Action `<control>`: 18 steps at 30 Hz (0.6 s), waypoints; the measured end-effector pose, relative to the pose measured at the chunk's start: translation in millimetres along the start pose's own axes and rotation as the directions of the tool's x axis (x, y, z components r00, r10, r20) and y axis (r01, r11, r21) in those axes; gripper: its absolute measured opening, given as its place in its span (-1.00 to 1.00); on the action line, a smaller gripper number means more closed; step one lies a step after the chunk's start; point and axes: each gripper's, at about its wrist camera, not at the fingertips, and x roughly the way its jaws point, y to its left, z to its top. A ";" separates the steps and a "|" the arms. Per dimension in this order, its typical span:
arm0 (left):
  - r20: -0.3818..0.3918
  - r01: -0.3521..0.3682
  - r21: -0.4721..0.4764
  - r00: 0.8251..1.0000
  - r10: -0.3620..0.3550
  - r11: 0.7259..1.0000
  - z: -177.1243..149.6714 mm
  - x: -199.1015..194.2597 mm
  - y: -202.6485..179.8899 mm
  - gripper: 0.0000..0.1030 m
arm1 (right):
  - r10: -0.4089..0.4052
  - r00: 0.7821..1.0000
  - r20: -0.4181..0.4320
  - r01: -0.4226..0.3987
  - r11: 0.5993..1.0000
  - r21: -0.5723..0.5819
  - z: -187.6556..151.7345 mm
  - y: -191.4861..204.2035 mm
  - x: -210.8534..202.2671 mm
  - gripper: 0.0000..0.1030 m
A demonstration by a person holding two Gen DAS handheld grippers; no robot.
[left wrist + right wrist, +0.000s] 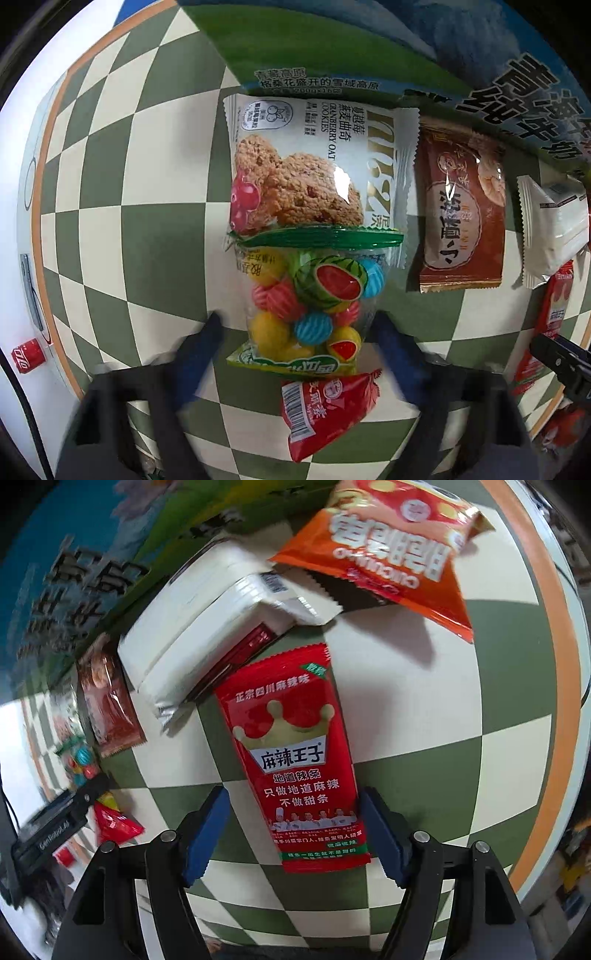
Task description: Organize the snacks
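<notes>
In the left wrist view my left gripper [299, 332] is open, its blue fingers on either side of a clear candy bag [306, 302] of striped fruit sweets. The bag overlaps a cranberry oat cookie packet [317, 166]. A small red packet [325, 410] lies just in front. In the right wrist view my right gripper [291, 823] is open around the lower end of a red spicy-strip packet [295, 760]; its right finger looks to touch the packet edge. The left gripper also shows in the right wrist view [55, 819].
A green-and-cream checkered cloth [424, 709] covers the table. A brown pastry packet [458, 206], a white packet [192, 627], an orange snack bag [391, 542] and a milk carton box [406, 48] lie at the back. A small cola can [27, 354] stands far left.
</notes>
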 end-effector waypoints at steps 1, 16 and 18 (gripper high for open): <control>0.006 0.015 -0.011 1.000 -0.015 1.000 -0.7 0.0 5.4 0.02 | -0.025 1.000 0.006 0.025 1.000 -0.016 -1.6 2.1 -0.5 0.48; 0.071 0.047 -0.078 0.997 -0.041 0.996 -57.0 -31.4 27.2 -0.10 | -0.081 0.981 0.175 0.098 0.991 -0.090 -53.6 11.2 -22.4 -0.09; 0.079 0.062 -0.084 0.995 -0.055 0.995 -61.8 -41.2 29.8 -0.10 | -0.060 0.982 0.177 0.077 0.993 -0.088 -53.9 27.9 -22.8 -0.10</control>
